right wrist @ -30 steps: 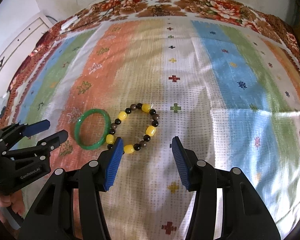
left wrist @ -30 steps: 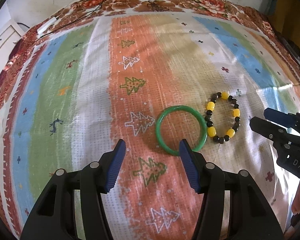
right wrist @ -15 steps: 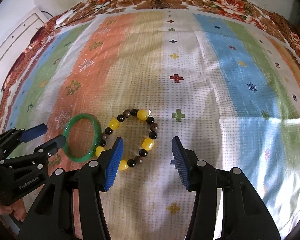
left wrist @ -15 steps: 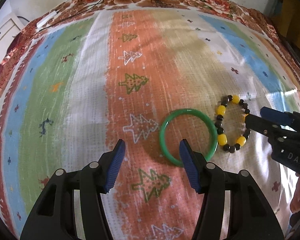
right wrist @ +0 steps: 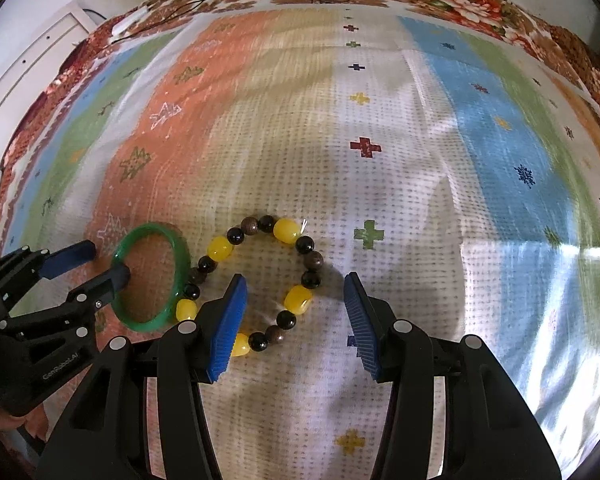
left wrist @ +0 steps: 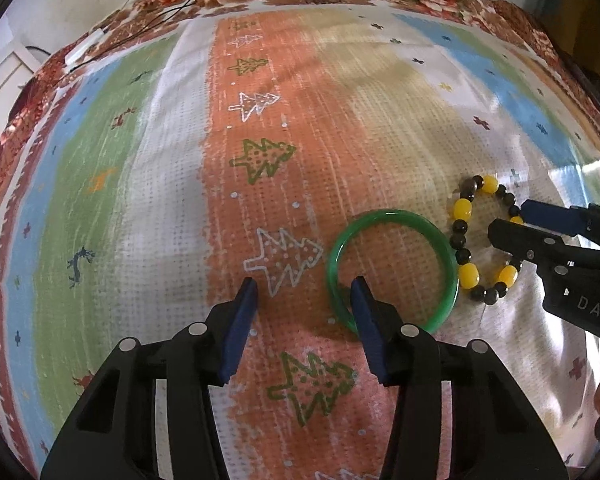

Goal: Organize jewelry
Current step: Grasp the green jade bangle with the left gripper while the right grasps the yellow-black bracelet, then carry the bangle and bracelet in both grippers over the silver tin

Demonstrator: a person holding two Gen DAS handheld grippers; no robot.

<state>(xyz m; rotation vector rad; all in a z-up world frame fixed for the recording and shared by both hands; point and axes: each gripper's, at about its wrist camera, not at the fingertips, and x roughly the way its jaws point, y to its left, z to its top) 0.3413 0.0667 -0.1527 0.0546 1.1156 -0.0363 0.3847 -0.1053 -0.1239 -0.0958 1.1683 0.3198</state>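
While both tongs stand spread and pinch nothing, with the left gripper (left wrist: 303,294) straddling the near rim of the green bangle (left wrist: 392,270) and the right gripper (right wrist: 295,292) straddling the near-right arc of the beaded bracelet (right wrist: 256,284), best to lower squarely and close gently so no bead rolls away. Both pieces lying touching, mid-way across the striped blanket (right wrist: 420,184), nearer its front edge. Only from the right wrist: the left inner finger sitting inside the bangle.

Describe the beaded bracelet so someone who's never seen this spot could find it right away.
On the striped patterned cloth, find the pale band beside the orange one. The beaded bracelet lies there beside a green bangle. Unlike that smooth ring, it is a string of yellow and dark beads.
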